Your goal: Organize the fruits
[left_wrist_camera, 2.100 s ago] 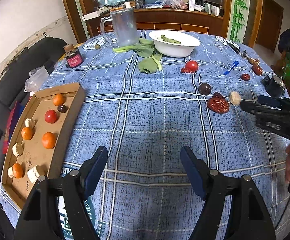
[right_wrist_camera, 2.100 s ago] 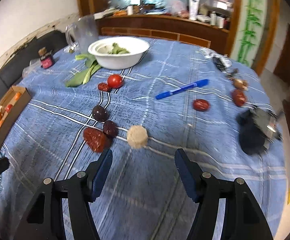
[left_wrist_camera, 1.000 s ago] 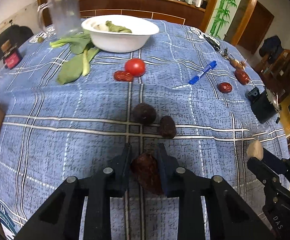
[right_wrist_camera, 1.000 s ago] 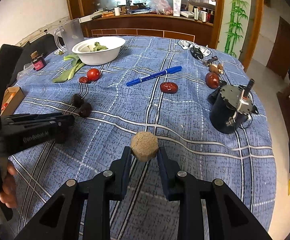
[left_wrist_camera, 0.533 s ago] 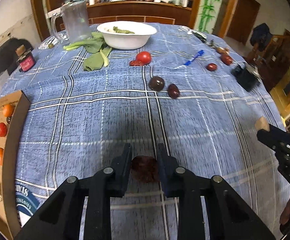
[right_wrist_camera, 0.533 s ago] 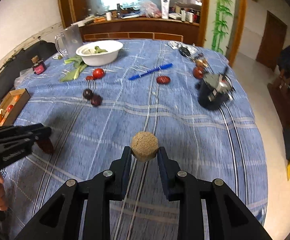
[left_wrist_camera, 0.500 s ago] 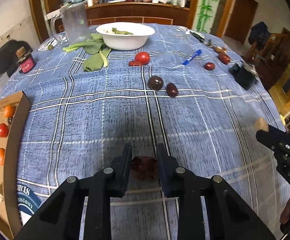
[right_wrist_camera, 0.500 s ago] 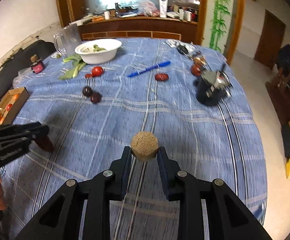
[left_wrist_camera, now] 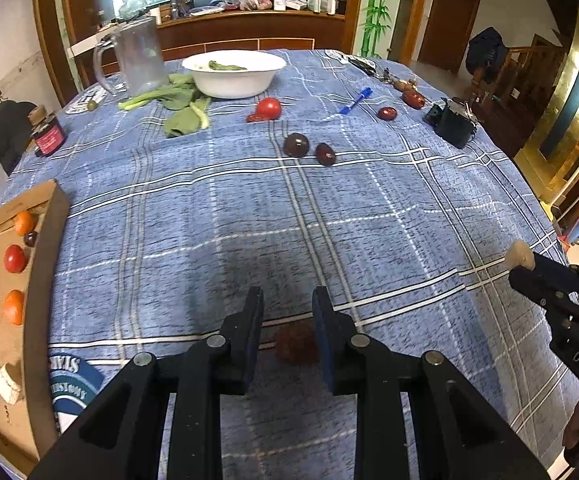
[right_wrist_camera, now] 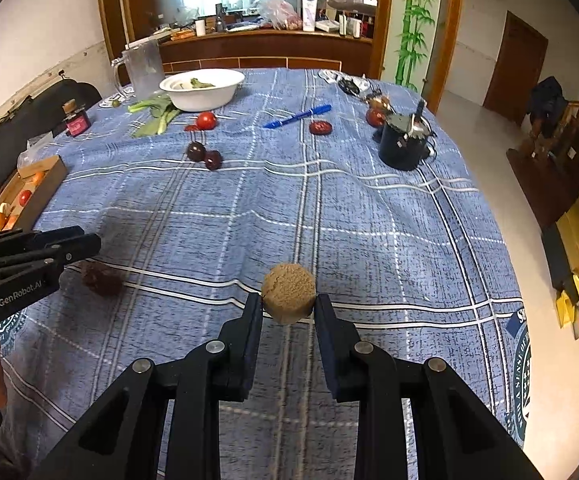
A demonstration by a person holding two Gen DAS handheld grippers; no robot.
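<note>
red date (left_wrist_camera: 295,344) lifted, between left gripper (left_wrist_camera: 287,332) pads

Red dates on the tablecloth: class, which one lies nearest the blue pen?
The flat red date just right of the pen. The others lie farther off: one beside the tomato, one by the black device.

A lived-in home, its dining room; a round tabletop (right_wrist_camera: 369,220) under a blue checked cloth bears a white bowl (right_wrist_camera: 203,88) of greens, a clear jug (right_wrist_camera: 141,66), a blue pen (right_wrist_camera: 297,116) and scattered fruit; behind it a dark wooden counter (right_wrist_camera: 265,50) is crowded with bottles, jars and a plastic bag before a bright window; a bamboo painting (right_wrist_camera: 411,20) lines the wall; a brown door (right_wrist_camera: 513,60) and a wooden stair rail (right_wrist_camera: 569,120) stand to the right.
</note>
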